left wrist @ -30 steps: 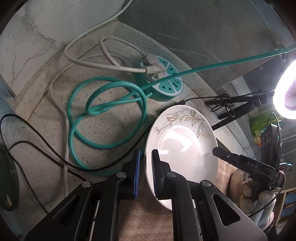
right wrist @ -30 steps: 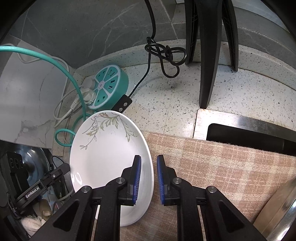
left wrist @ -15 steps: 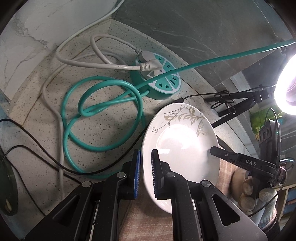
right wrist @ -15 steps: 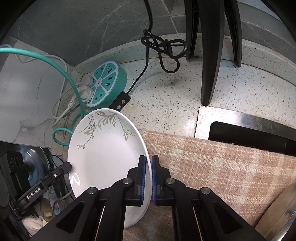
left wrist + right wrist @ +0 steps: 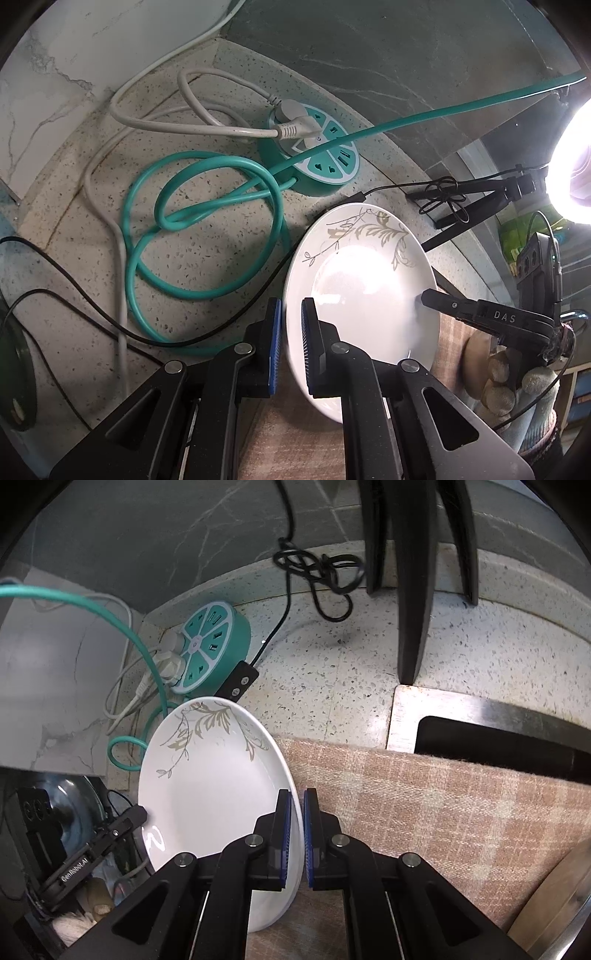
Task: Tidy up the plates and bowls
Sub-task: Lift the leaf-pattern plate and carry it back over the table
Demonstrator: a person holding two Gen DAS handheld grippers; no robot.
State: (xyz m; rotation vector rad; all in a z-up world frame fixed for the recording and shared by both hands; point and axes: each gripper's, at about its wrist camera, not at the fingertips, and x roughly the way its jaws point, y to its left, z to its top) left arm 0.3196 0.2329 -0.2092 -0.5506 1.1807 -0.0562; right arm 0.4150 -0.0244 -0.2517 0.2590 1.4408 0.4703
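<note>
A white plate with a leafy sprig painted along its far rim sits held between both tools, above the near edge of the speckled tabletop and a checked cloth. The left tool is clamped on the plate's left rim — one blue pad under the edge, the other on its inner face. The right tool has just been closing and now grips the opposite rim, its pads pressed on either side of the edge. The plate tilts a little, its bowl catching a bright glare from a ring lamp at the right. Behind it stands a round teal power strip, with a teal cable coiled in loops on the tabletop beside a white cord. A metal sink rim shows beyond the cloth.
</note>
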